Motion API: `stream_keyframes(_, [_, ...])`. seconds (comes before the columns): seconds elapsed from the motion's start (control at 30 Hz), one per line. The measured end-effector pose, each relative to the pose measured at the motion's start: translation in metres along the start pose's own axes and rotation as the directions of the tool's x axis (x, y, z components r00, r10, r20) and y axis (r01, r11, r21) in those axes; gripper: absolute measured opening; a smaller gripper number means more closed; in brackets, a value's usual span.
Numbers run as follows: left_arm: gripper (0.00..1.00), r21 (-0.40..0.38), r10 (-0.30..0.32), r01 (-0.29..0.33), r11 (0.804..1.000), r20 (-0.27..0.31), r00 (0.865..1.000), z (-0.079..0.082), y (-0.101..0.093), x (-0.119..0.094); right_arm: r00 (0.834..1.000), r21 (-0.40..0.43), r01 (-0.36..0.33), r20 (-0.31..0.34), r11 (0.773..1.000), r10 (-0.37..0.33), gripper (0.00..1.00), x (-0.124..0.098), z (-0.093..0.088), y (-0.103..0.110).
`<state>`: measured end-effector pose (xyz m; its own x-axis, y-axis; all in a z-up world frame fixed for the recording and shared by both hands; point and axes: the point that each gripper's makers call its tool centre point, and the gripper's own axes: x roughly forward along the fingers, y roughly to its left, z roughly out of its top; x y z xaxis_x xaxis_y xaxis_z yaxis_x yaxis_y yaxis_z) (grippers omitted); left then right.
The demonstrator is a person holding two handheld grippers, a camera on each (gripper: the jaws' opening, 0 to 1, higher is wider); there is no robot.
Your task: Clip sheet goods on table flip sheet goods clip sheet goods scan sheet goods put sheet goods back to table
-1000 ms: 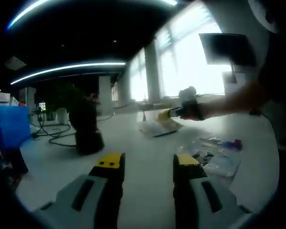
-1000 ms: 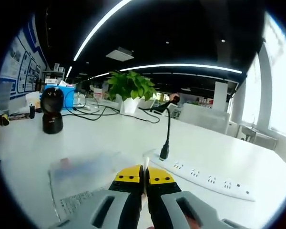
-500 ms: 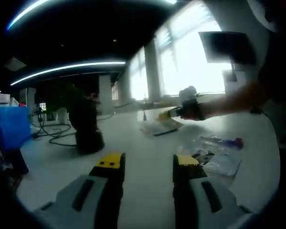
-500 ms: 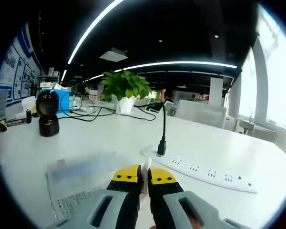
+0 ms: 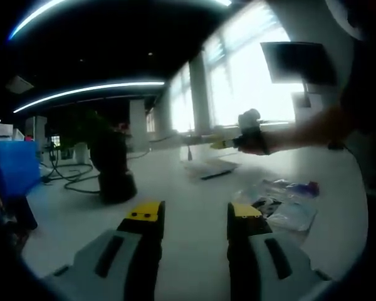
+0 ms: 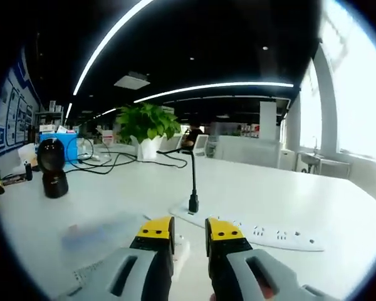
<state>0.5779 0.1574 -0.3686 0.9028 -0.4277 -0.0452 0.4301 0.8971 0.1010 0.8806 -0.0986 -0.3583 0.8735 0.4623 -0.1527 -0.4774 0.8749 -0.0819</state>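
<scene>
At the bottom of the left gripper view we see the left gripper (image 5: pixel 195 216), its yellow-tipped grey jaws spread wide over the bare white tabletop (image 5: pixel 175 188), gripping nothing. In the centre right of that frame the right gripper (image 5: pixel 229 143) hangs above a flat clear-plastic sheet packet (image 5: pixel 208 168) lying on the table, apart from it. A loose pile of clear plastic packets with dark and purple print (image 5: pixel 282 204) lies at the lower right, and a black dome-headed scanner on a stand (image 5: pixel 113 166) stands at the centre left.

In the right gripper view we look along the right gripper (image 6: pixel 188 233), jaws parted with a clear gap and nothing between them. The sheet packet (image 6: pixel 106 241) appears as a blurred pale rectangle at the lower left, just beside the left jaw; we cannot tell whether they touch. A white power strip (image 6: pixel 263 231) with a black plugged cable (image 6: pixel 192 182) lies past the jaws, the scanner (image 6: pixel 50 169) at the left, and a green potted plant (image 6: pixel 145 125) at the upper centre.
</scene>
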Motion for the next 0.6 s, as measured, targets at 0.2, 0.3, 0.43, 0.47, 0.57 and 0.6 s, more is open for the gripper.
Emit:
stream_keyframes(0.2, [0.32, -0.002, -0.003, 0.003, 1.0, 0.007, 1.0, 0.002, -0.001, -0.001, 0.999, -0.052, -0.03, 0.022, 0.998, 0.032, 0.34, -0.009, 0.012, 0.016])
stream_keyframes(0.3, [0.32, -0.003, -0.004, 0.004, 1.0, 0.011, 1.0, 0.002, -0.001, -0.001, 0.997, -0.071, -0.072, 0.019, 0.995, 0.073, 0.46, -0.014, 0.014, 0.034])
stream_keyframes(0.43, [0.32, -0.005, -0.005, 0.005, 1.0, 0.015, 1.0, 0.001, 0.002, -0.002, 0.991, -0.085, -0.136, -0.004, 0.987, 0.137, 0.62, -0.015, 0.01, 0.056])
stream_keyframes(0.47, [0.32, -0.005, -0.005, 0.006, 1.0, 0.016, 1.0, 0.001, 0.002, -0.002, 0.989, -0.082, -0.147, -0.009, 0.986, 0.146, 0.66, -0.015, 0.009, 0.061])
stream_keyframes(0.57, [0.32, -0.005, -0.007, 0.007, 1.0, 0.017, 1.0, 0.002, 0.001, -0.002, 0.986, -0.071, -0.164, -0.031, 0.984, 0.163, 0.77, -0.013, 0.001, 0.072])
stream_keyframes(0.6, [0.32, -0.005, -0.008, 0.008, 1.0, 0.018, 1.0, 0.002, 0.0, -0.002, 0.986, -0.065, -0.163, -0.044, 0.985, 0.16, 0.79, -0.012, -0.004, 0.073])
